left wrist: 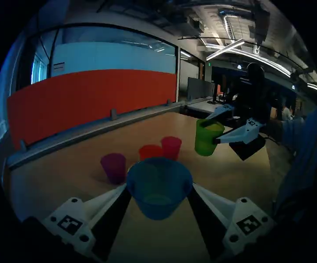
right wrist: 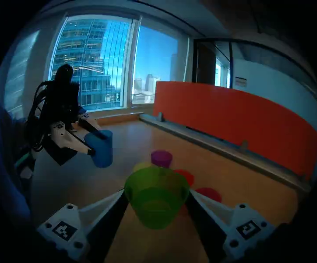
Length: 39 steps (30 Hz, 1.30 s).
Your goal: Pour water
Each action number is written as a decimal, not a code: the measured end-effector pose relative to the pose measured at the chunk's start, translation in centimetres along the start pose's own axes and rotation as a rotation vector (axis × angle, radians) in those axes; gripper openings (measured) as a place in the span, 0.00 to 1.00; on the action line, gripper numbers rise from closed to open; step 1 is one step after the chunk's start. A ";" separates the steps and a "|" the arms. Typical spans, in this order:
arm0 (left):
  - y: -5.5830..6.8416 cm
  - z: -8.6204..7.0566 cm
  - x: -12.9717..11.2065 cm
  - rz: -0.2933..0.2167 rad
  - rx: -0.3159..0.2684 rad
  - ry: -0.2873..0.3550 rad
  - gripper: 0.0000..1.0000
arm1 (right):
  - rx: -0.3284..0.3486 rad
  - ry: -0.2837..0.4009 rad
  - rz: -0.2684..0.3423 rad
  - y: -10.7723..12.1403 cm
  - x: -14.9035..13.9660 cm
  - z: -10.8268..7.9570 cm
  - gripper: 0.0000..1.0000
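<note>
Left gripper view. Nearest lens: blue translucent plastic cup (left wrist: pixel 158 186), pinched upright between both fingers of left tool (left wrist: pixel 158 195), jaws drawn in only to cup width. Held level, clear of pale wooden bench (left wrist: pixel 58 179); judged ready as receiver or source for pour. Farther right: green translucent plastic cup (left wrist: pixel 204 140), gripped on both sides by right tool (left wrist: pixel 214 130), aloft, upright, well apart from blue cup. Standing on bench between them: purple plastic cup (left wrist: pixel 114 166), red plastic cup (left wrist: pixel 150 151), pink plastic cup (left wrist: pixel 171 147). Base of red cup hidden behind blue rim. Water level in either held cup: cannot tell.

Right gripper view. Green cup (right wrist: pixel 156 204) close up, squeezed by right tool (right wrist: pixel 156 197); blue cup (right wrist: pixel 100 149) off left in left tool (right wrist: pixel 95 143). Yellowish shape (right wrist: pixel 139 166) behind green rim, possibly another cup, mostly covered. Rear of left tool dark against bright windows (right wrist: pixel 97 65); gripping hand not made out.
</note>
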<state>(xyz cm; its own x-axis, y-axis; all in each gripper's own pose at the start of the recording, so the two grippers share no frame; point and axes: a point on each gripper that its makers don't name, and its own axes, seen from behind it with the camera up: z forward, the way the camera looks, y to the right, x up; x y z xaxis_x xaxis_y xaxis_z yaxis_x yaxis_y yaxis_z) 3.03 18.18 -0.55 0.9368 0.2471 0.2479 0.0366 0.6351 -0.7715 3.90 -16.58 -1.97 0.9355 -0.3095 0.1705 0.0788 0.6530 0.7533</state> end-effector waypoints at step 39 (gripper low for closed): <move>3.8 -0.3 6.9 0.011 -0.048 0.238 0.86 | -0.011 0.170 -0.053 0.6 8.6 -0.8 0.91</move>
<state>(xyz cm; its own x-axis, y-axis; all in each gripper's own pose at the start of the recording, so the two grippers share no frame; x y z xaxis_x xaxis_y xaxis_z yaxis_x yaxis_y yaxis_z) 9.70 22.03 -1.93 0.9926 0.0711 0.0989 0.0372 0.5963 -0.8019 12.29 -18.30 -0.54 0.9746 -0.2230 0.0199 0.1325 0.6464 0.7514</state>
